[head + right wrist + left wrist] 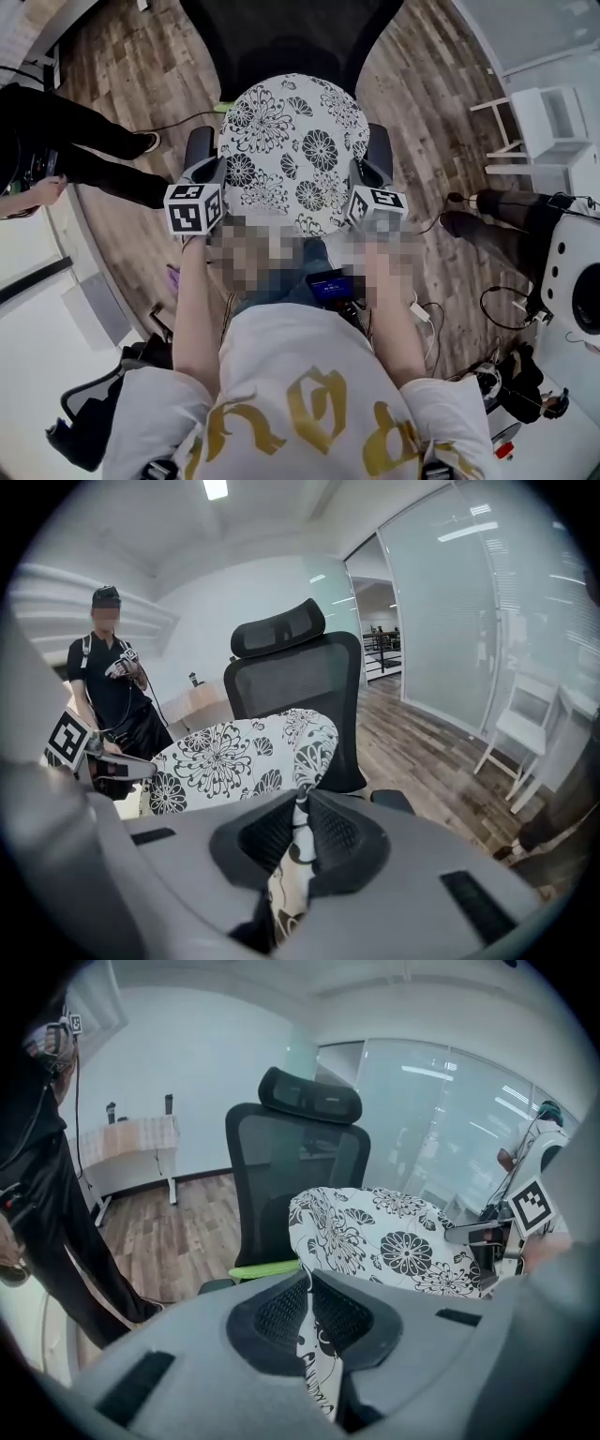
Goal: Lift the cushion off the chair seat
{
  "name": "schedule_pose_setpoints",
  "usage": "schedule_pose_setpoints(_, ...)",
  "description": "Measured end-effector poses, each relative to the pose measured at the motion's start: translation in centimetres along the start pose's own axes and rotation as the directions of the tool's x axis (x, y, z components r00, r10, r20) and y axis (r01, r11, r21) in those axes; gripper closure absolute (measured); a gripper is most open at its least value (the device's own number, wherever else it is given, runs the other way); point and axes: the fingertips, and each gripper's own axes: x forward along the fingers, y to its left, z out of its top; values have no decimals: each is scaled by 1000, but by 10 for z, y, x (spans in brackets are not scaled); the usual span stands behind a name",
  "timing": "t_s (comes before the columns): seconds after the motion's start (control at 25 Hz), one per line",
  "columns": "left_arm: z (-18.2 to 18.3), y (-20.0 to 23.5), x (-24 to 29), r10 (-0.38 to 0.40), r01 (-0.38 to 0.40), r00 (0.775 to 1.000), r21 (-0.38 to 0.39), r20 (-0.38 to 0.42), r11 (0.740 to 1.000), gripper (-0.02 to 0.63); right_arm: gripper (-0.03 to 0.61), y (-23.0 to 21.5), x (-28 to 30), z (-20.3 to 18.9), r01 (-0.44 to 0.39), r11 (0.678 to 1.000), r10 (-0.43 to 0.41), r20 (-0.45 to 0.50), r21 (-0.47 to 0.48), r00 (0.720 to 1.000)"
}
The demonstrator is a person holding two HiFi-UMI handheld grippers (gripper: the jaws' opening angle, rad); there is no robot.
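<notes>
Room: an office with a wood-plank floor point(122, 75) is seen, closed off by a frosted glass wall point(441, 602); a desk point(131, 1143) is set against the far wall.
Chair: a black mesh office chair point(295, 1162) with a headrest is faced from the front; its two armrests point(199, 145) are seen on either side of the cushion.
Cushion: a round white cushion point(291, 155) printed with black flowers is held in front of the backrest, between the armrests, tilted with its far edge higher. The seat is covered by it from above, so a gap beneath cannot be made out.
Left gripper: the left gripper point(307, 1307) is clamped on the cushion's left rim, a fold of the printed fabric being pinched between its nearly closed pads. It is pointed forward and down.
Right gripper: the right gripper point(300, 832) is clamped likewise on the right rim, with fabric squeezed between its pads and hanging below them. It is pointed forward and down.
Arms: both forearms point(197, 309) are stretched forward side by side from the body, roughly parallel, one to each side of the cushion; the marker cubes point(194, 208) are turned up toward the head camera.
Bystanders: a person in black point(108, 682) is seen standing to the left of the chair, and another figure's legs point(511, 211) are seen at the right.
Other: a white side chair point(548, 122) is placed well apart, at the right.
</notes>
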Motion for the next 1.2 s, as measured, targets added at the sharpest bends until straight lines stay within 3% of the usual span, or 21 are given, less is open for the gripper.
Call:
schedule_pose_setpoints(0.6, 31, -24, -52, -16, 15, 992, 8, 129, 1000, 597, 551, 10, -57, 31, -11, 1000, 14, 130, -17, 991)
schedule_pose_setpoints(1.2, 31, -21, -63, -8, 9, 990, -2, 142, 1000, 597, 551, 14, -67, 36, 17, 1000, -14, 129, -21, 992)
